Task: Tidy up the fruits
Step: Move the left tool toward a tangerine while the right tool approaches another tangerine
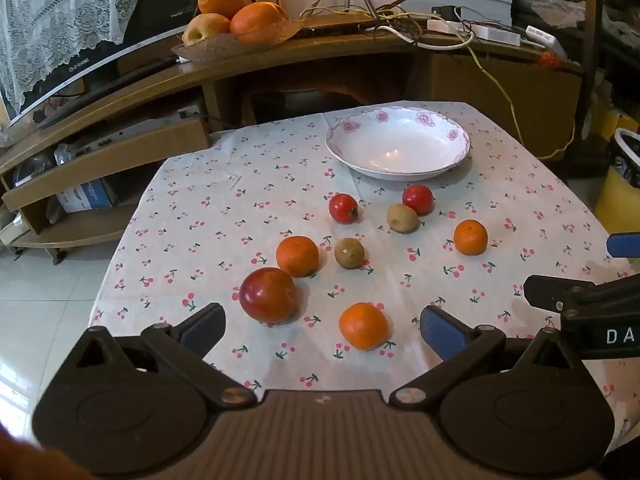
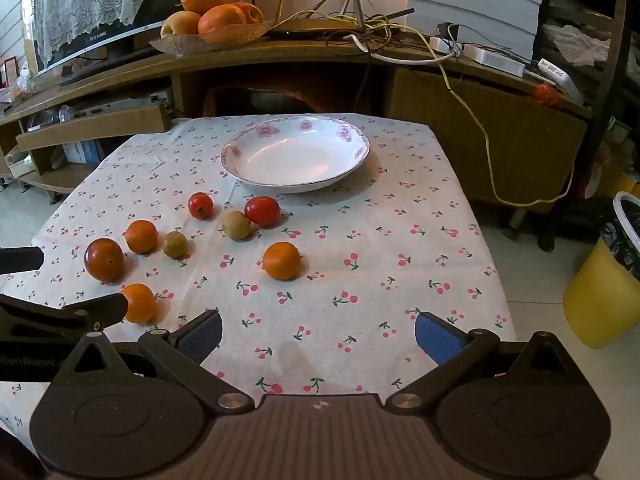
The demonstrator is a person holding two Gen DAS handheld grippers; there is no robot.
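Note:
A white plate with pink flowers [image 1: 452, 136] [image 2: 244, 148] stands empty at the far side of the cherry-print tablecloth [image 1: 224, 200]. Several fruits lie loose in front of it: a big red apple [image 1: 268, 294] [image 2: 104, 260], three oranges [image 1: 363, 326] [image 1: 297, 256] [image 1: 470, 237], two small red fruits [image 1: 343, 208] [image 1: 417, 199] and two brownish ones [image 1: 349, 253] [image 1: 402, 218]. My left gripper [image 1: 320, 326] is open and empty, hovering over the near edge with the near orange between its fingers' line. My right gripper [image 2: 318, 334] is open and empty, to the right of the fruits.
A wooden desk [image 1: 280, 56] behind the table carries a glass dish of oranges and an apple [image 1: 228, 16], cables and power strips [image 2: 492, 56]. A monitor [image 2: 96, 20] stands at the left. A yellow bin [image 2: 608, 280] stands on the floor at the right.

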